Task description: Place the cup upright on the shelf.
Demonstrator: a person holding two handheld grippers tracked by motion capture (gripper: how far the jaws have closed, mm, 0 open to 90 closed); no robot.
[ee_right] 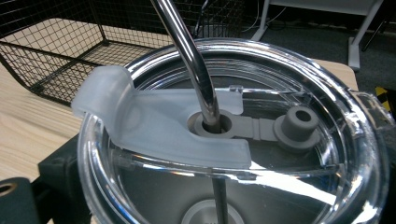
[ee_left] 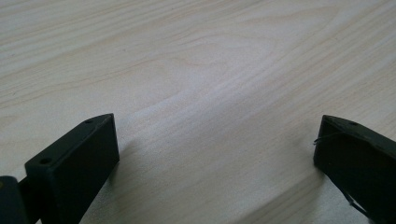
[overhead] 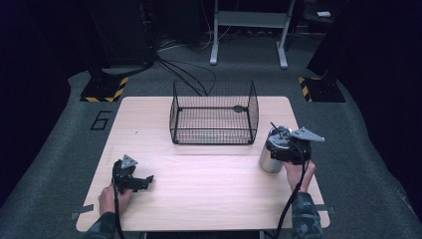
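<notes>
Two hand-held grippers are at work over a pale wooden worktop [overhead: 199, 179]. The right hand-held gripper [overhead: 286, 149] is closed around a steel cup [overhead: 270, 160] that stands upright near the right edge of the worktop, just in front of and to the right of a black wire basket [overhead: 214, 113]; the person's right hand [overhead: 298, 173] grips the tool from the near side. In the right gripper view the cup's clear plastic lid [ee_right: 243, 140] sits very close to the camera, with a metal straw [ee_right: 194, 60] rising through a grey grommet at the lid's centre and a frosted sliding tab [ee_right: 154, 126] lying across the opening. One black jaw shows low on the left against the cup's wall, while the other jaw is hidden behind the cup. The basket's mesh wall appears behind the cup at upper left in that view, standing apart from the cup. The left hand-held gripper [overhead: 134, 180] rests low near the front left part of the worktop, held by the person's left hand [overhead: 110, 198], well apart from both the cup and the basket. In the left gripper view its jaws stand wide apart with bare wood grain between them, gripping nothing. The basket sits at the far middle of the worktop.
</notes>
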